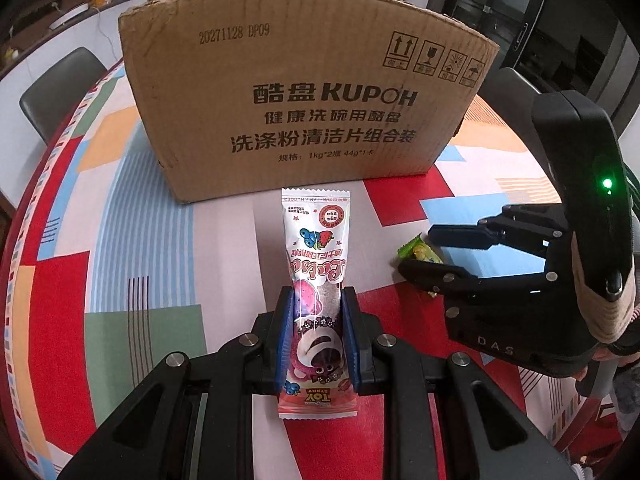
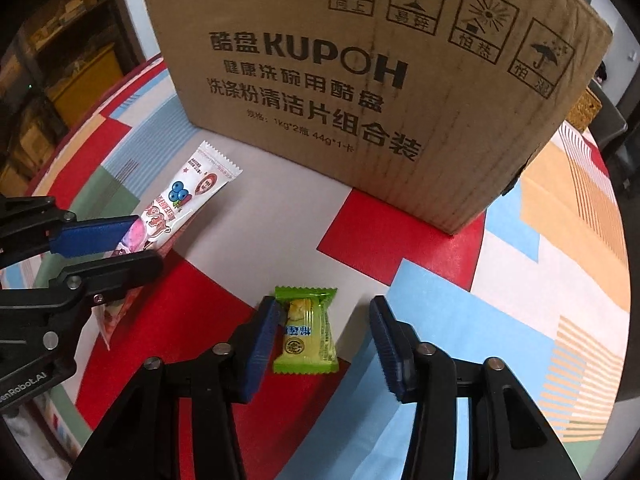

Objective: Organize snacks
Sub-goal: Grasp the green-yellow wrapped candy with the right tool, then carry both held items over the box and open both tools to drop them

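My left gripper (image 1: pixel 315 312) is shut on a long white and pink snack packet (image 1: pixel 314 264) that points toward the cardboard box (image 1: pixel 304 92). The same packet (image 2: pixel 188 196) shows at the left of the right wrist view, held by the left gripper (image 2: pixel 124 248). My right gripper (image 2: pixel 324 320) is open and straddles a small green candy packet (image 2: pixel 306 330) lying on the tablecloth, its left pad (image 2: pixel 260 344) touching the packet's edge. In the left wrist view the right gripper (image 1: pixel 416 252) sits at the right with the green packet (image 1: pixel 418 252) between its fingers.
The large brown cardboard box (image 2: pixel 380 80) stands upright on the far side of the table. A colourful patchwork tablecloth (image 2: pixel 440 320) covers the round table. A dark chair (image 1: pixel 60 92) stands beyond the left edge.
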### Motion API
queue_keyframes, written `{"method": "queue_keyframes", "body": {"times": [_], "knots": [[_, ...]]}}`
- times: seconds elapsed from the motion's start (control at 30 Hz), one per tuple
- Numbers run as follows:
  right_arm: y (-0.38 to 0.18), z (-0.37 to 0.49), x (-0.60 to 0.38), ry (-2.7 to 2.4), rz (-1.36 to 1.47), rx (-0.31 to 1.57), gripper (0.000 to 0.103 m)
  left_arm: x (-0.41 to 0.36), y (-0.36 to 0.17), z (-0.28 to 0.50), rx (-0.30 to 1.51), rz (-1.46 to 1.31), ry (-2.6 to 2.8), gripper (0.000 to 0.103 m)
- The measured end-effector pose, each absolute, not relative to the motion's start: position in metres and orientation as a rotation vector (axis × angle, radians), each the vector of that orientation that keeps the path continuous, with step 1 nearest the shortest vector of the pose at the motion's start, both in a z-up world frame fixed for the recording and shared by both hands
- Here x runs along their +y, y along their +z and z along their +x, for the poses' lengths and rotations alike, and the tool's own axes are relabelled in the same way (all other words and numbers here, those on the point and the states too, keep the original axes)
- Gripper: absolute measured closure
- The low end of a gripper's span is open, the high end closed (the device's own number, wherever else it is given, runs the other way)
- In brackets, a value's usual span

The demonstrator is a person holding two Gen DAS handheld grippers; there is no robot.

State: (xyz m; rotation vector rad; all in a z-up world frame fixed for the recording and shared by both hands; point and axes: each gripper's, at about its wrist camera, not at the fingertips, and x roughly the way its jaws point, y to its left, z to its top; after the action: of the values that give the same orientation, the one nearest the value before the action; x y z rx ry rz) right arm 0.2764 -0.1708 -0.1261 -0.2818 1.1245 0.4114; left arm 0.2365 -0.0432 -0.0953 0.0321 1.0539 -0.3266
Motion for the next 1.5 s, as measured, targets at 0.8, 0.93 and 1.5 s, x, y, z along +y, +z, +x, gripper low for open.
{"method": "queue_keyframes", "body": {"times": [0.8,0.93,1.5], "knots": [[-0.074,0.239,-0.198,0.366,-0.122,0.993,0.081,-0.044,-0.047,0.212,0.930,0.044,-0.359,0.080],[-0.057,0.232,-0.201,0.353,-0.098,0.950,0.081,-0.043,-0.031,0.207,0.889,0.040,-0.362,0.080],[0.018,0.231,-0.188,0.317,-0.042,0.726,0.081,-0.026,0.037,0.213,0.707,0.038,-0.342,0.080]]}}
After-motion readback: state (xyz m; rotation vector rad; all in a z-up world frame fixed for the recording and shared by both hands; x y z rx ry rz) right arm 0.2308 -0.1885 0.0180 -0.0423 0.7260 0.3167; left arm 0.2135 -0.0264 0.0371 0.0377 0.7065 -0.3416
